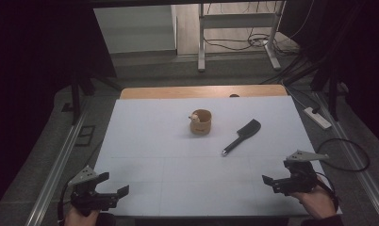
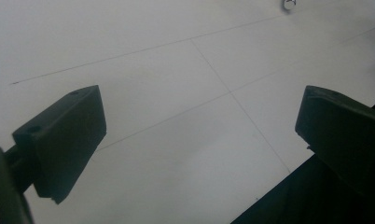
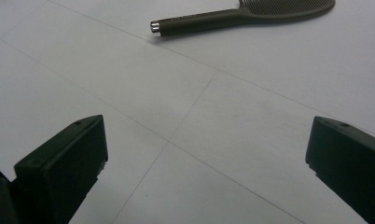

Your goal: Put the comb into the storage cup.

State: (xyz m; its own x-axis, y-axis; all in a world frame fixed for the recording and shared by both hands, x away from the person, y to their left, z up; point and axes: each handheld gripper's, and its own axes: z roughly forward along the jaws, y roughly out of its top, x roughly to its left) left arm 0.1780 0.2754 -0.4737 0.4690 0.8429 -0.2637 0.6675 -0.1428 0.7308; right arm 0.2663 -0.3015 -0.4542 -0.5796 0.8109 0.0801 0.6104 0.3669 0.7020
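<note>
High view: we see both tongs, left (image 1: 113, 185) and right (image 1: 268, 181), wide open and empty at the table's (image 1: 150, 136) near edge. We judge the black comb (image 1: 242, 136), lying flat near the right tongs, light, stiff and smooth; best gripped across its slim handle.

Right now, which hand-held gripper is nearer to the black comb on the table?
Right. The right hand-held gripper sits just toward the person from the black comb, its jaws open. The left hand-held gripper is across the table at the near left corner, also open.

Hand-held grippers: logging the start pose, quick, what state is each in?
Left hand-held gripper: open, holding nothing.
Right hand-held gripper: open, holding nothing.
</note>
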